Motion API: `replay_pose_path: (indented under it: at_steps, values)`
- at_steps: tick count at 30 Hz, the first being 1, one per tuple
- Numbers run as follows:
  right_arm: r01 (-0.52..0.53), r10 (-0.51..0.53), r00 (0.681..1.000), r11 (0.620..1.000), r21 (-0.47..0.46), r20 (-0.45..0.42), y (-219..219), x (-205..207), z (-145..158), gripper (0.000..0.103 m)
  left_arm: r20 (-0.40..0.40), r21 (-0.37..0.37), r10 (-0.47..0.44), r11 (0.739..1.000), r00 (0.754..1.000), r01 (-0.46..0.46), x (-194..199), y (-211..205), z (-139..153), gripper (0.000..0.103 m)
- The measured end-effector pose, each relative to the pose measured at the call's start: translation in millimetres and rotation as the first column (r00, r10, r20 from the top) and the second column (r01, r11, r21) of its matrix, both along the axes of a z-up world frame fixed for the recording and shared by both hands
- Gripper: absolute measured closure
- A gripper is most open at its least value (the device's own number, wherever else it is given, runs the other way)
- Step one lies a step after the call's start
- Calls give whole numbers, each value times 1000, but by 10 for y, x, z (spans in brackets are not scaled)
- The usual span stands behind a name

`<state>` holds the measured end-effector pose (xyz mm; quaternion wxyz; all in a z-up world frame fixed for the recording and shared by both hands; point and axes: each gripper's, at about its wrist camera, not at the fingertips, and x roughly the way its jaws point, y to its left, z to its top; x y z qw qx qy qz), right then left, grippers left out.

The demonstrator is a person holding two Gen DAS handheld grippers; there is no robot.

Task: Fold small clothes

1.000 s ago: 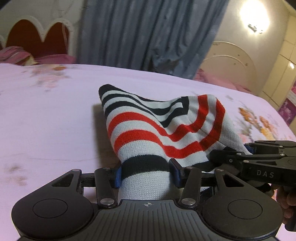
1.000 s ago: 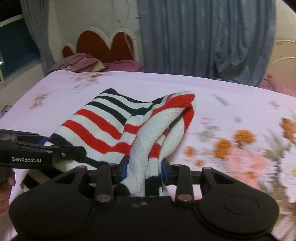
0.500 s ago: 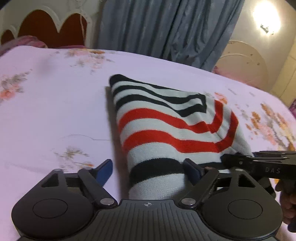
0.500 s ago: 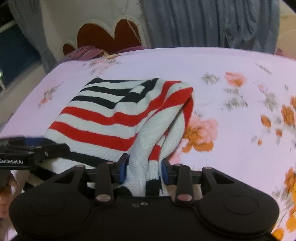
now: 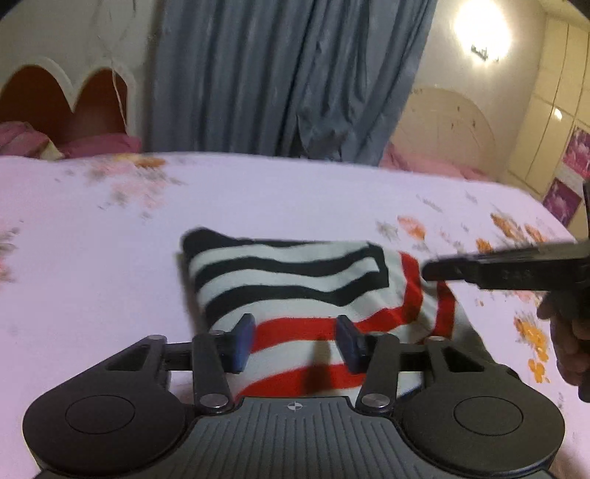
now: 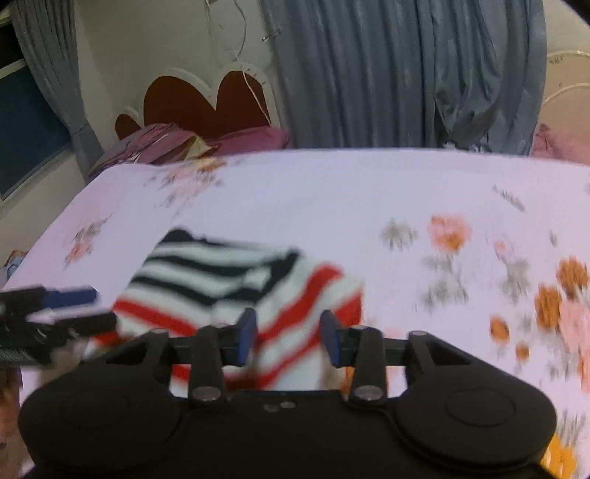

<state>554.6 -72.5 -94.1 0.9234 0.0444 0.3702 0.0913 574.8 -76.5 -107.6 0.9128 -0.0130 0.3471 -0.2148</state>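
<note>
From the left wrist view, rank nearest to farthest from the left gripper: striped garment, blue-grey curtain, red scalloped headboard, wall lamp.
1. striped garment, under the left gripper, on the bed.
2. red scalloped headboard, far left, and blue-grey curtain, behind the bed: too close to call.
3. wall lamp, top right.

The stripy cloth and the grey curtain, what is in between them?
Only bare pink flowered bedsheet lies between the striped cloth and the grey curtain. The left wrist view shows it best.
</note>
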Motion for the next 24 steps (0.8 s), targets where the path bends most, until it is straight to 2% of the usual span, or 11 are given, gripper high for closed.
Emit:
replay_pose_path:
  at_steps: [2,4,6,9,11,12,15,18,20,23,24]
  values:
    - [-29,27,999,998,-64,-28,115,154,-77,90,-41,26,-4,1000,999,6,115,-55,-112,56]
    - [-45,26,992,986,-160,-119,171,293,-291,95,-43,36,-13,999,999,15,109,-94,-167,56]
    - [-21,1,993,986,-167,-119,100,300,-387,98,-35,56,-23,998,999,25,75,-134,-179,56]
    - [8,-33,991,983,-182,-132,46,261,-369,103,-19,92,-35,995,999,37,11,-175,-108,56]
    - [8,-23,995,988,-154,-98,52,97,-226,97,8,97,-58,994,998,57,-142,-167,16,56]
    - [0,-11,997,990,-142,-76,64,-4,-167,89,16,96,-66,993,998,64,-229,-138,72,56]
    - [-43,37,998,992,-122,-47,138,-393,8,89,7,92,-85,992,996,84,-526,-101,145,56]
    - [-87,80,995,988,-124,-59,235,-765,62,88,4,152,-107,983,994,105,-857,-128,172,56]
    - [-115,107,992,984,-137,-67,307,-968,52,88,-7,135,-109,985,994,109,-1055,-95,204,56]
    - [-133,119,990,972,-195,-82,387,-1080,-26,91,-47,128,-99,986,994,105,-1184,-73,83,56]
    - [-126,106,990,966,-225,-96,395,-1076,-94,95,-60,136,-94,986,994,101,-1207,-79,12,56]
